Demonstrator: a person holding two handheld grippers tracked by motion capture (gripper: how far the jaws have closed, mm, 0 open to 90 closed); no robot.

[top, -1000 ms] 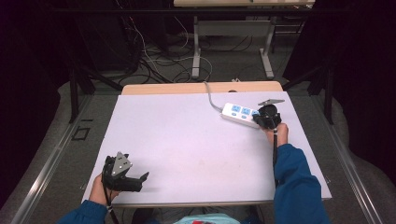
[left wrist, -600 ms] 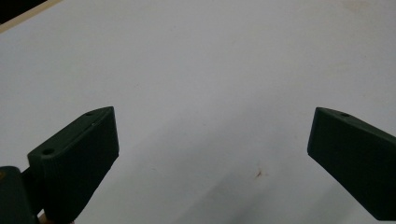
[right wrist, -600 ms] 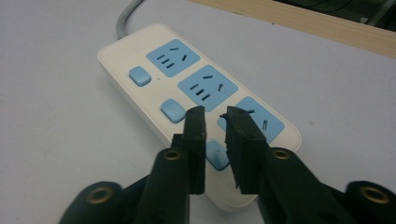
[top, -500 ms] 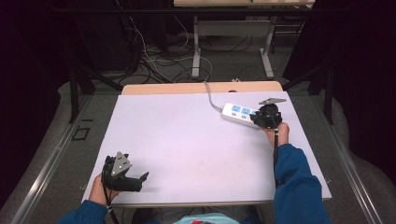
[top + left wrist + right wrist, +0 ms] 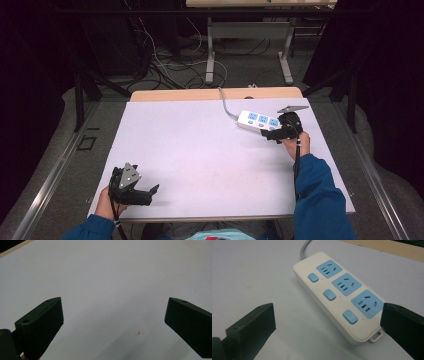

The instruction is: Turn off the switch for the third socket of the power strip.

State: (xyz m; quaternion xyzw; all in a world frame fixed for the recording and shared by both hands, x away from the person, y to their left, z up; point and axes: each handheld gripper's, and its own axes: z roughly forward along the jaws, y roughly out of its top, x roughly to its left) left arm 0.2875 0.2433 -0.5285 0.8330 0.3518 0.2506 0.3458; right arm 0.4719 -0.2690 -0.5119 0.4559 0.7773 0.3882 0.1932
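Note:
A white power strip (image 5: 257,121) with three blue sockets and blue switches lies at the table's far right; its grey cable (image 5: 226,106) runs off the far edge. In the right gripper view the power strip (image 5: 342,295) lies just ahead, its near end reaching between the jaws. My right gripper (image 5: 267,134) is open at that near end, held by a hand in a blue sleeve; its jaws stand wide apart (image 5: 328,331) with nothing gripped. My left gripper (image 5: 150,192) rests open near the front left corner, over bare white table (image 5: 113,322).
The white table top (image 5: 200,150) has a wooden strip (image 5: 210,94) along its far edge. Beyond it stand table legs and tangled cables (image 5: 165,65) on the floor. A small brown mark (image 5: 138,332) shows on the surface by the left gripper.
The right gripper has shifted slightly at the power strip's near end. The left gripper has stayed almost in place.

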